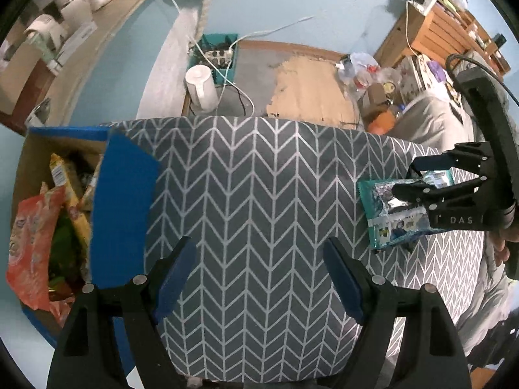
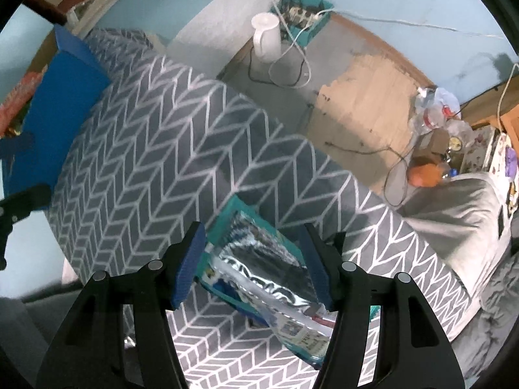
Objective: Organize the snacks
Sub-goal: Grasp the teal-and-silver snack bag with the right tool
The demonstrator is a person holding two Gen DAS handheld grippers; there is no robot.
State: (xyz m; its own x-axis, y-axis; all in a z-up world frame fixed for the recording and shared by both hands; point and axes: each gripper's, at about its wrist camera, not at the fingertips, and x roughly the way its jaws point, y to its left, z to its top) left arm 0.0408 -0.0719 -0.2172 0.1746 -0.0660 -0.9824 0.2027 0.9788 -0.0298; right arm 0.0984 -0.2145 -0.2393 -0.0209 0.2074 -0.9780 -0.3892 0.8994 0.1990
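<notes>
A teal and silver snack packet (image 2: 259,259) hangs tilted just above the grey herringbone tablecloth (image 2: 155,149), with my right gripper (image 2: 252,236) shut on it, a blue pad on each side. The left wrist view shows that packet (image 1: 382,201) and the right gripper (image 1: 405,178) at the table's right edge. My left gripper (image 1: 259,253) points down over the middle of the cloth (image 1: 259,168), open with nothing between its fingers. A cardboard box with blue flaps (image 1: 123,207) stands at the left, holding an orange bag (image 1: 29,236) and yellow packets (image 1: 61,175).
Beyond the table's far edge, on the floor, stand a white kettle (image 1: 202,87) and a teal basket with a power strip (image 1: 220,55), with cords trailing. Plastic bags (image 1: 363,71) and a wooden shelf (image 1: 438,29) fill the back right. Grey bedding (image 2: 454,220) lies to the right.
</notes>
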